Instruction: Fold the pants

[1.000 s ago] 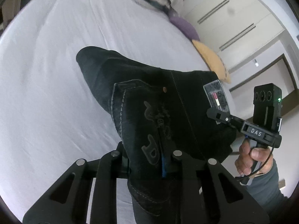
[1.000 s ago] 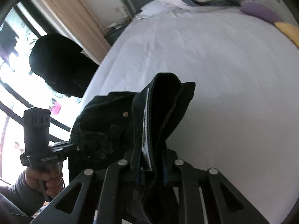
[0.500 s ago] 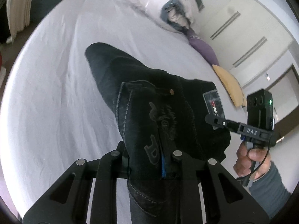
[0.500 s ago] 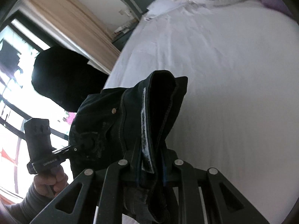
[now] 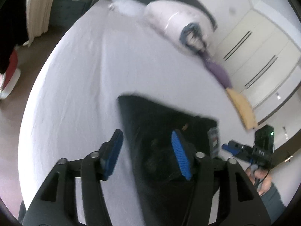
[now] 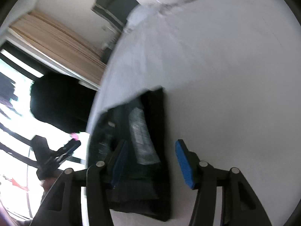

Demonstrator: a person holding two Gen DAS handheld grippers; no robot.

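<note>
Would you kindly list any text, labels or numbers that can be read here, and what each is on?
None can be read.
Label inside the black pants: print too blurred.
Same label in the left wrist view: blurred.
Marking on the right gripper body: light characters, too small and blurred.

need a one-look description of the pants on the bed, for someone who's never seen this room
Start at the big white bed, pillows piled at its far end. On the near part of the sheet, just ahead of both grippers, lies the black pants, flattened. It is the only dark thing on the sheet, with a pale label at the waistband; the purple cushion and tan cushion lie further along the bed's edge.
</note>
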